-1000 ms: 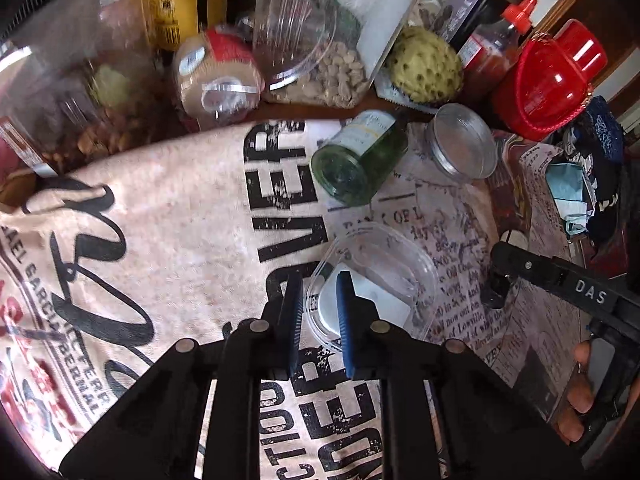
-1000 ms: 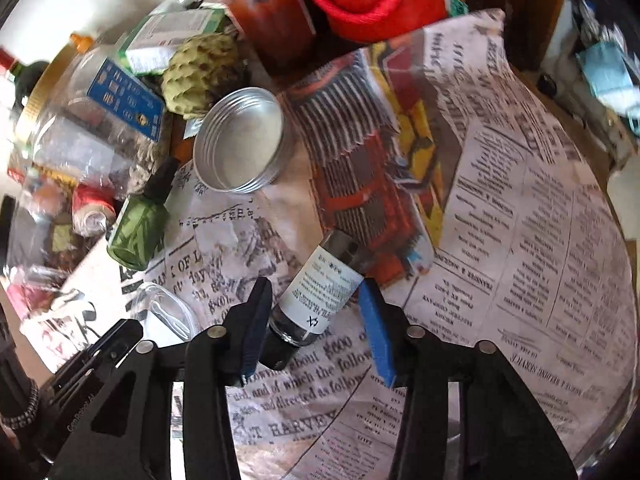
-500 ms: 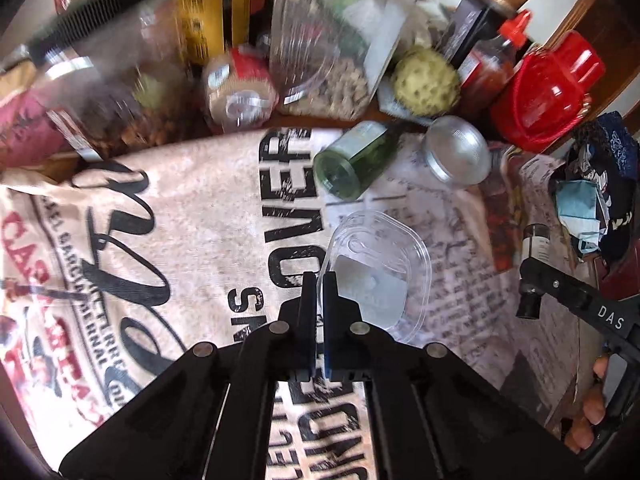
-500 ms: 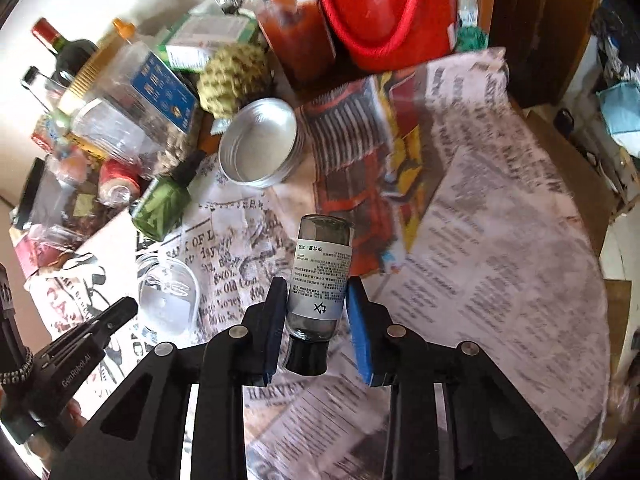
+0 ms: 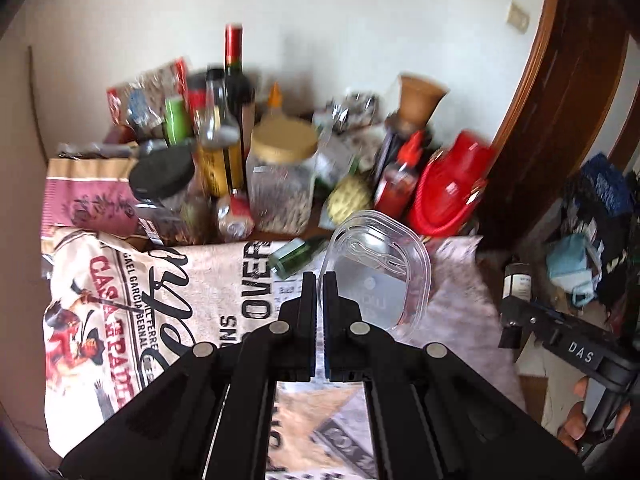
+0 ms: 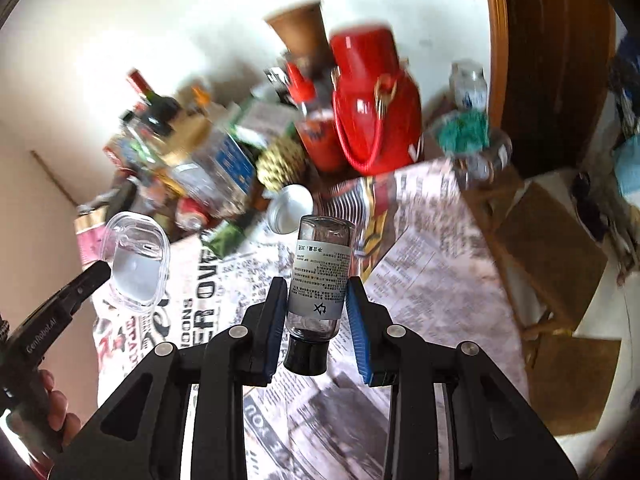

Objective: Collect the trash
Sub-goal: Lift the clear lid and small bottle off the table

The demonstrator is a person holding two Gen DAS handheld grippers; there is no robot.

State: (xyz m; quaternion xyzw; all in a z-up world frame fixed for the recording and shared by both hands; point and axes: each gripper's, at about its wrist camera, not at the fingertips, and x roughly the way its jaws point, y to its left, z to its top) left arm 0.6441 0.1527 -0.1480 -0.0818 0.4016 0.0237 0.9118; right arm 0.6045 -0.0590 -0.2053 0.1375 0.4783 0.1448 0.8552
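Jars and bottles [image 5: 276,176] crowded at the far wall, printed cloth [image 5: 160,304] spread nearer, green bottle [image 5: 296,258] lying on it, thermos [image 5: 448,192] far right.

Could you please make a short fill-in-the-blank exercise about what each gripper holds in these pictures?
1. The left gripper is shut on the rim of a clear plastic ____.
2. The right gripper grips a small bottle with a ____ cap.
3. The green bottle lies on its ____ on the printed cloth.

Missing words: container; black; side
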